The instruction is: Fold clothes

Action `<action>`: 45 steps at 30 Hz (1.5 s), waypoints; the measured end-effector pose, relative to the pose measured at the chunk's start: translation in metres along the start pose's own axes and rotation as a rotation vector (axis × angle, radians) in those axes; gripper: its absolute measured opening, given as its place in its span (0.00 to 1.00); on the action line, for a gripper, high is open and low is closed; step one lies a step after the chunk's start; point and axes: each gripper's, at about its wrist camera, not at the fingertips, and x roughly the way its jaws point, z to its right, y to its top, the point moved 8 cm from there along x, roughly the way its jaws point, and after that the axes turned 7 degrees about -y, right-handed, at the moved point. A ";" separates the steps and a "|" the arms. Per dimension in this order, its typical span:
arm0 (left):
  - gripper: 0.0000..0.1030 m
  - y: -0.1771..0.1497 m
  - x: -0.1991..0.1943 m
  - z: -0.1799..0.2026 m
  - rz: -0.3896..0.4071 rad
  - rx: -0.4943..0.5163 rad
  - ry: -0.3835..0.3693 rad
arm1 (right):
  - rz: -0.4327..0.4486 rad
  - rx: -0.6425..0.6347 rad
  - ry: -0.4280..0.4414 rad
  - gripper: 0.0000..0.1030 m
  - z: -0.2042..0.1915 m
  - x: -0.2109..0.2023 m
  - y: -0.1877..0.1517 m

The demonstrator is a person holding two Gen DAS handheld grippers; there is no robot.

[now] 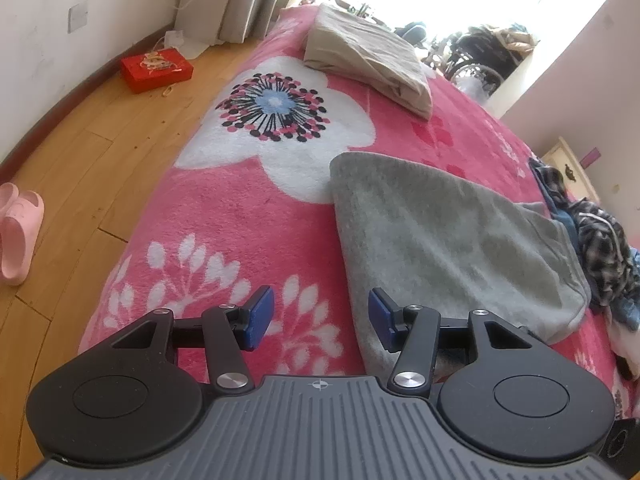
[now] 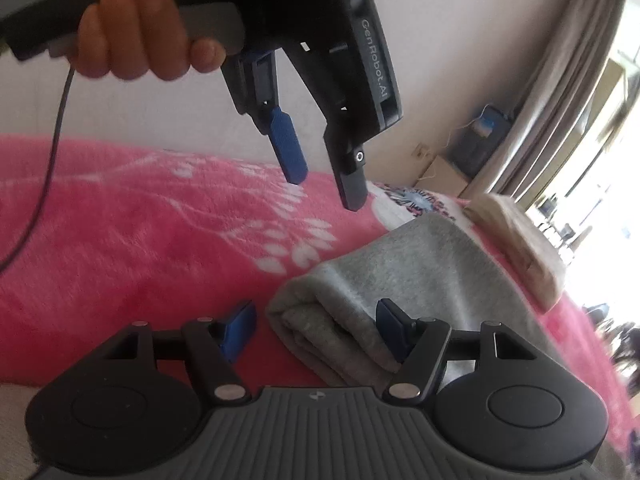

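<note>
A folded grey garment (image 1: 440,232) lies on the pink flowered blanket (image 1: 224,232). My left gripper (image 1: 321,314) hovers open over the garment's near left edge, nothing between its blue pads. In the right wrist view the same left gripper (image 2: 324,186), held by a hand (image 2: 132,36), hangs open above the blanket, left of the garment. My right gripper (image 2: 316,326) is open around the grey garment's (image 2: 420,264) thick folded corner. The corner lies between the jaws, with a gap at the left pad (image 2: 240,330). A folded beige garment (image 1: 368,56) lies farther up the bed.
A heap of plaid and dark clothes (image 1: 600,248) sits at the bed's right side. On the wooden floor left of the bed are a red box (image 1: 156,68) and pink slippers (image 1: 18,232). A wall and curtains (image 2: 560,80) stand beyond the bed.
</note>
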 end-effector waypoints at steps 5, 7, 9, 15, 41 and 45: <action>0.51 0.002 -0.002 -0.002 -0.001 -0.003 0.003 | -0.028 -0.035 -0.043 0.58 0.002 0.004 0.000; 0.51 0.004 -0.001 -0.001 0.002 -0.009 -0.002 | -0.028 -0.088 -0.059 0.58 -0.005 0.008 0.000; 0.51 0.008 0.001 0.000 0.005 -0.018 -0.009 | -0.028 -0.124 -0.082 0.56 -0.009 0.012 0.001; 0.53 0.020 0.023 0.003 -0.028 -0.109 -0.089 | -0.030 -0.055 -0.132 0.24 0.000 0.010 0.008; 0.11 0.070 0.102 0.024 -0.001 -0.439 -0.300 | 0.081 0.552 -0.126 0.19 0.081 -0.059 0.018; 0.10 0.086 0.085 0.056 0.043 -0.371 -0.320 | 0.114 0.637 -0.146 0.19 0.103 -0.078 0.021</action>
